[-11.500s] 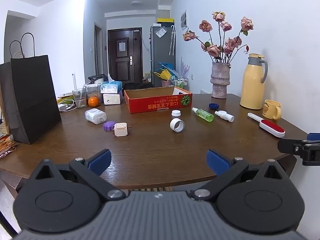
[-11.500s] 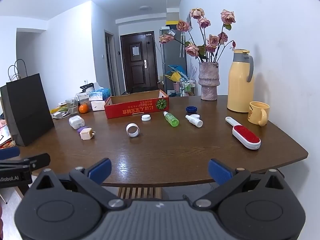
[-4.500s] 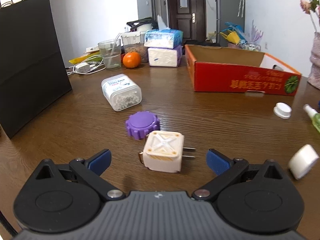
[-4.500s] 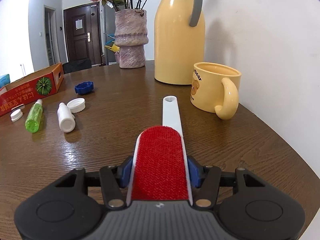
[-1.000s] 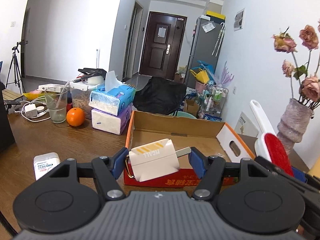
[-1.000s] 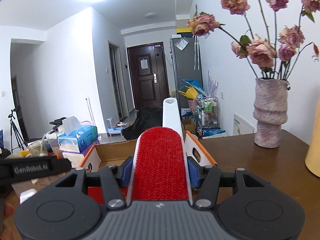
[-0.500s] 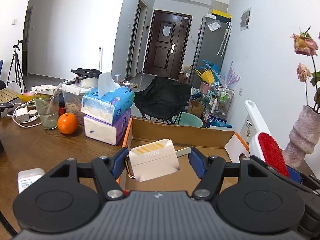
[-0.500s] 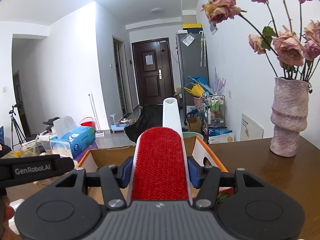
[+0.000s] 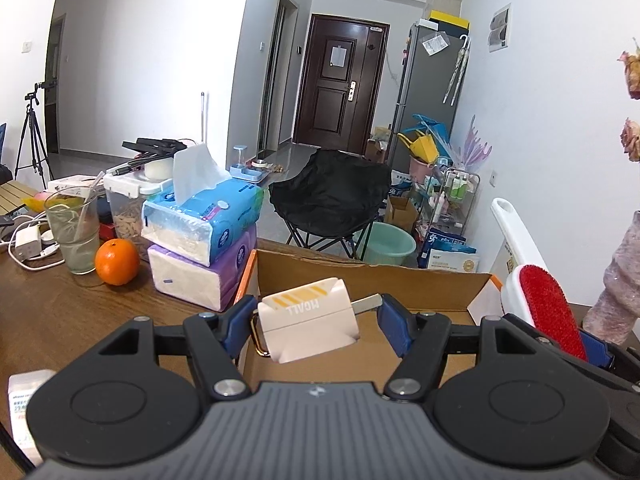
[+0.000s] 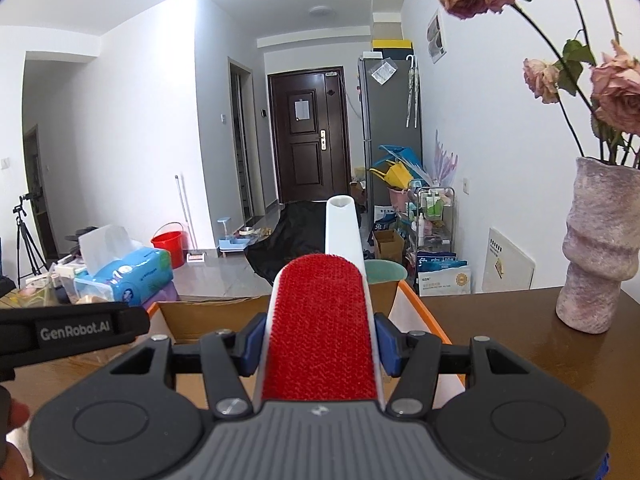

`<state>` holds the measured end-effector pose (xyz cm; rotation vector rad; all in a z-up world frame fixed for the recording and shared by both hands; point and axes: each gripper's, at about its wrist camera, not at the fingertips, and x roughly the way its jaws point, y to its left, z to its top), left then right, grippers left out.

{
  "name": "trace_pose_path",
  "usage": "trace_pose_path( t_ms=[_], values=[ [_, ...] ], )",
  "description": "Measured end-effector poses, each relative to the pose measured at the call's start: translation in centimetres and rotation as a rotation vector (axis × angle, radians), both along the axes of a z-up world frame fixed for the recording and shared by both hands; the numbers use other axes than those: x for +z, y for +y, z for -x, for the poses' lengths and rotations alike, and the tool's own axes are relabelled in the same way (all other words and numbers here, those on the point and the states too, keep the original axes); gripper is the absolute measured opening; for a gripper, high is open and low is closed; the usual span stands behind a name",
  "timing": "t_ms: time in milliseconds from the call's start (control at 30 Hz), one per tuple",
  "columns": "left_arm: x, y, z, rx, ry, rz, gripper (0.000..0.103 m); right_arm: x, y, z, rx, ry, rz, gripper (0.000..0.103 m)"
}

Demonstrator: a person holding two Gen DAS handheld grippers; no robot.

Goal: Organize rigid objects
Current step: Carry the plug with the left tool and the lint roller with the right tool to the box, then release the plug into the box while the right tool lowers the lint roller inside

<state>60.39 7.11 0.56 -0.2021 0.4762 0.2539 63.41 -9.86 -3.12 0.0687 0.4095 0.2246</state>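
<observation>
Left gripper clamped on the white plug adapter, held above the cardboard box, over its near-left part. Pinched across the adapter's flat sides, one metal prong poking toward the right-hand pad. Probably light and fully stiff — hard, smooth plastic that could slip or twist if gripped near a corner, so best held across the broad faces, as now. Already tilted a little in the grip. No harm likely from a short drop into the box.

Right gripper closed on the lint brush, above the right part of the box, handle pointing away toward the far wall of it. Taken across the padded red head, not the slim white handle; likely light and rigid, though long, so the free handle may swing or catch the box rim on the way down.

Left view only: adapter, orange and stacked tissue packs left of the box, plus the brush side-on at the box's right end. Right view only: brush seen straight down its length, vase right of the box — and the left gripper's body as a black bar at the left edge. Box floor mostly hidden in both.
</observation>
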Motion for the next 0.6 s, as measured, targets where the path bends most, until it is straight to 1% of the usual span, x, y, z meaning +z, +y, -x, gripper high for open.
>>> trace_pose_path(
  t_ms=[267,600],
  values=[
    [-1.0,0.3,-2.9,0.011,0.033,-0.018,0.067,-1.0,0.6,-2.8,-0.006,0.023,0.023,0.055],
    [-2.7,0.5,-5.1,0.012,0.087,-0.042,0.067,-2.5,1.1,-4.6,0.003,0.051,0.043,0.055]
  ],
)
